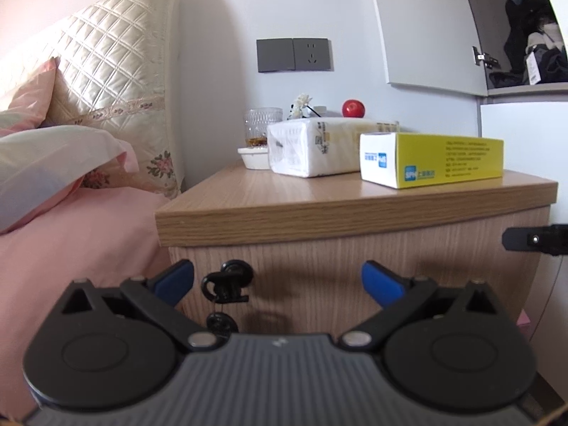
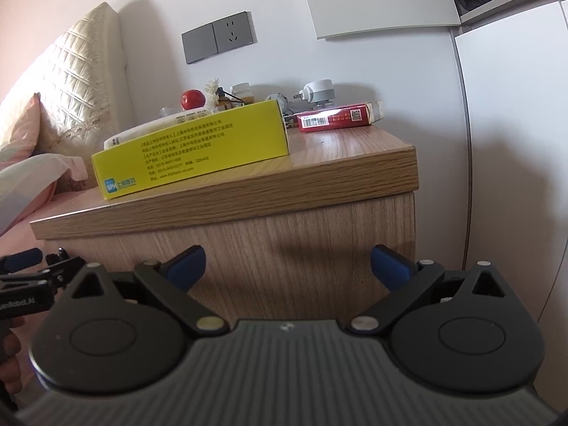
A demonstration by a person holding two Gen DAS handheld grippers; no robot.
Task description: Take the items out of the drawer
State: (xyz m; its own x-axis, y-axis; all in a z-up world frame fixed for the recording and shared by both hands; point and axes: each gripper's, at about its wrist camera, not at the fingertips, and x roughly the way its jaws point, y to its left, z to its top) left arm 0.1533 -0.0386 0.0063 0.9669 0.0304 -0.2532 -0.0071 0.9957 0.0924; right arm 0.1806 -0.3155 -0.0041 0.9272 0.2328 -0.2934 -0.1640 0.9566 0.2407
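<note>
Drawer front of pale wood-grain point(image 1: 319, 269) sits shut ahead of both wide, empty jaws. Its black ring handle point(image 1: 227, 280) hangs just beyond the left gripper point(image 1: 277, 280), inside its left fingertip. A yellow-and-white box point(image 1: 431, 158) lies on the wooden surface point(image 1: 248, 195) above; whether emptying comes next or is done, I cannot tell.

The drawer front point(image 1: 337, 266) is seen as a light wood-grain panel set just beneath the thick top slab of the bedside cabinet; it is shut, flush with the carcass; a black key point(image 1: 227, 282) is seated in the lock near its left edge (a second black fob hangs below it); the contents are hidden from both views.
</note>
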